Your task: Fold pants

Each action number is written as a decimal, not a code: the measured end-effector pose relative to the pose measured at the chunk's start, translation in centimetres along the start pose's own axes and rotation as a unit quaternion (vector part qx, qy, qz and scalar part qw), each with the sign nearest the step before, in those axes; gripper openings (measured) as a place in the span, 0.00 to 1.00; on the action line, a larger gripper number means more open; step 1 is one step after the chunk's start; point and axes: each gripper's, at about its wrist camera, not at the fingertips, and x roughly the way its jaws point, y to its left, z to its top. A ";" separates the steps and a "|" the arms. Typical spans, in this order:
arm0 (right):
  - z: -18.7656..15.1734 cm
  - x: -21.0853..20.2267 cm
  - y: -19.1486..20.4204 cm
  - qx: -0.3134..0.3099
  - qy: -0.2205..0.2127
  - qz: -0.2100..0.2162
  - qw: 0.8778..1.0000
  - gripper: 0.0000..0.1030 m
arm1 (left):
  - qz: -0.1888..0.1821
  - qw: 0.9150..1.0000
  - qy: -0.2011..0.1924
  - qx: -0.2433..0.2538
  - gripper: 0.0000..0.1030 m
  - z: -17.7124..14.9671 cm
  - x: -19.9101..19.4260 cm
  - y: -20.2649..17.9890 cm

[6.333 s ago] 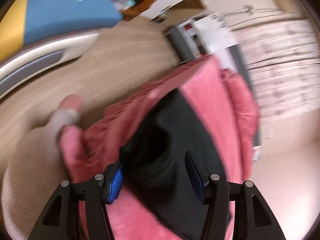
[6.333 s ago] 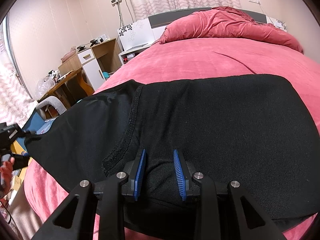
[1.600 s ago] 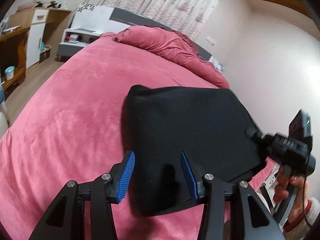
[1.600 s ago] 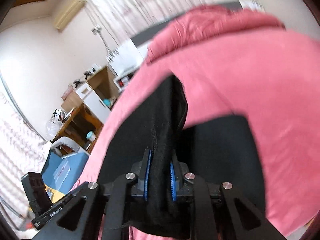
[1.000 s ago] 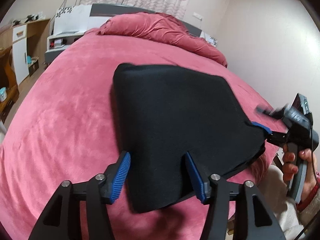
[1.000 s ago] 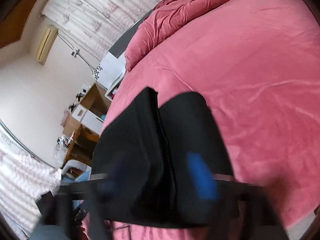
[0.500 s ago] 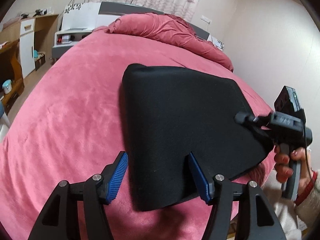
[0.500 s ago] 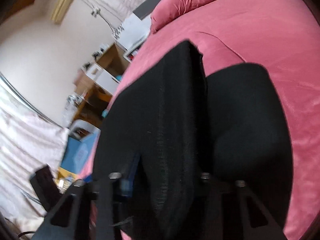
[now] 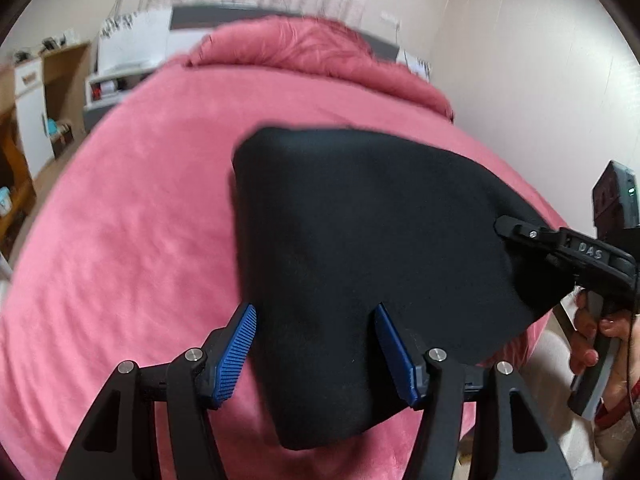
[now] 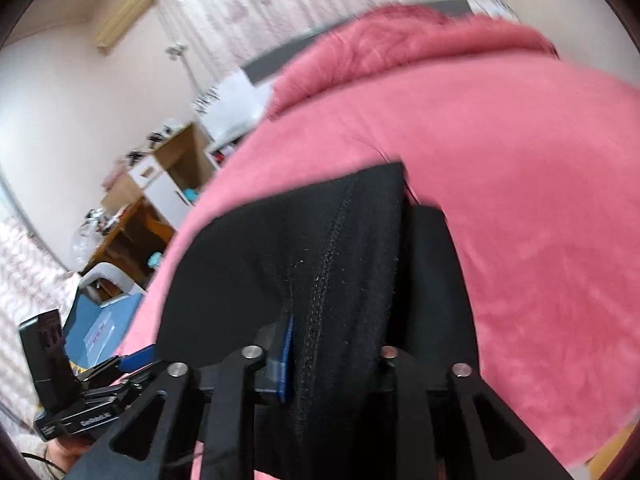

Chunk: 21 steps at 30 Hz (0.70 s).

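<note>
Black pants [image 9: 360, 240] lie folded into a thick pad on the pink bed [image 9: 120, 220]. My left gripper [image 9: 316, 352] hangs open over their near edge, and the blue pads stand wide with cloth beneath them. At the pants' right corner a person's hand [image 9: 588, 344] holds my right gripper [image 9: 520, 234]. In the right wrist view that gripper [image 10: 332, 360] is shut on a raised fold of the pants [image 10: 240, 280]. One blue pad [image 10: 286, 356] shows; cloth hides the other. The left gripper [image 10: 132, 360] shows at the lower left.
A crumpled pink duvet [image 9: 312, 52] lies at the bed's head. A wooden desk and white cabinet [image 10: 168, 176] stand left of the bed, with a blue box [image 10: 100, 324] on the floor. A wall [image 9: 520, 80] runs close along the right side.
My right gripper went from open to shut on a fold at the pants' corner and rolled. The left gripper stayed open and shifted only slightly over the near edge.
</note>
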 end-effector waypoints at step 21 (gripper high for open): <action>6.8 2.5 8.7 -0.113 -0.037 -0.015 0.993 0.27 | 0.003 0.997 -0.030 0.068 0.48 9.5 0.7 -1.8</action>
